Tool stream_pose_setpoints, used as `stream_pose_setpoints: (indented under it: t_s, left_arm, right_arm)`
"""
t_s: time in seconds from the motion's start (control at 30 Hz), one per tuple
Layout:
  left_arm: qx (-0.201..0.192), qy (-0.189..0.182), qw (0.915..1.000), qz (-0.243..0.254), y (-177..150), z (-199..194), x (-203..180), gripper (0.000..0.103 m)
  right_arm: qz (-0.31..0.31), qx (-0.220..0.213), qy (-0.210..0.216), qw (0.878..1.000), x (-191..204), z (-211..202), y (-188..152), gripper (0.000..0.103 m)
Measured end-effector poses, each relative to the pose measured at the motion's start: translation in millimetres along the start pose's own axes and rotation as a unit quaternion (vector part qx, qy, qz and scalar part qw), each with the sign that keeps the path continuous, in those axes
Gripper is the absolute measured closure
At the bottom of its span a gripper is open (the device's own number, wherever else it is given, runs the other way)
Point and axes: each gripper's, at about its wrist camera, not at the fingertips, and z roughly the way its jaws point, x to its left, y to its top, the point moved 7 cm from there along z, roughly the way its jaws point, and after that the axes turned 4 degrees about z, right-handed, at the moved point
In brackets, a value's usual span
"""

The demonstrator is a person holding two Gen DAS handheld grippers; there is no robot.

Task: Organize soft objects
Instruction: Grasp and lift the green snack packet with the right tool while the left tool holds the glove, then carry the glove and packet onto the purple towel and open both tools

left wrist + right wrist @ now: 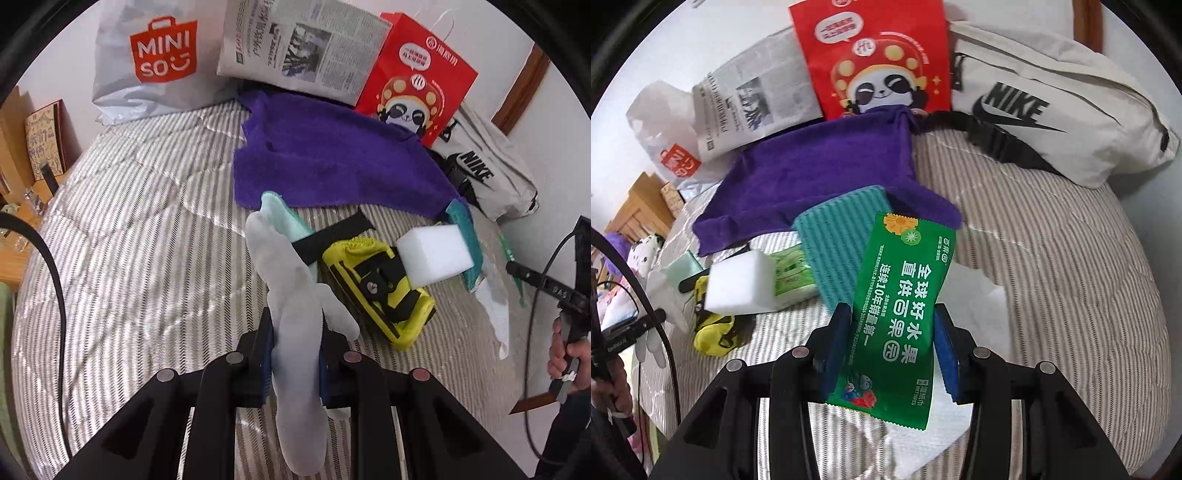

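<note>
We see left claw [295, 373] pinching translucent white glove [295, 332], glove lifted above striped bed [147, 240]. Right claw [892, 350] clamped on green wet-wipe packet [897, 325], packet tilted, raised over white tissue sheet [923, 446], probably lying flat on bed. Nearby on bed: white sponge block [738, 284] touching yellow strapped item [380, 291], teal striped cloth [842, 247], purple towel [332, 158]. Red panda bag [875, 55] behind towel.
</note>
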Motion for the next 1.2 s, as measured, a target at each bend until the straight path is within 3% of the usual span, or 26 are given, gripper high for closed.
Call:
stream_pose_setpoints:
  t_s: [0.5, 0.83, 1.2]
  left_arm:
    - [-0.053, -0.004, 0.9981, 0.032, 31, -51, -20, 0.085]
    - [-0.061, -0.029, 0.9962, 0.055, 69, -35, -39, 0.085]
    - [-0.066, -0.043, 0.9945, 0.069, 129, 1, -47, 0.085]
  right_arm:
    - [-0.049, -0.016, 0.018, 0.999, 39, -5, 19, 0.059]
    - [-0.073, -0.032, 0.009, 0.997, 50, -3, 56, 0.059]
    - [-0.086, -0.043, 0.010, 0.995, 68, 30, 111, 0.059]
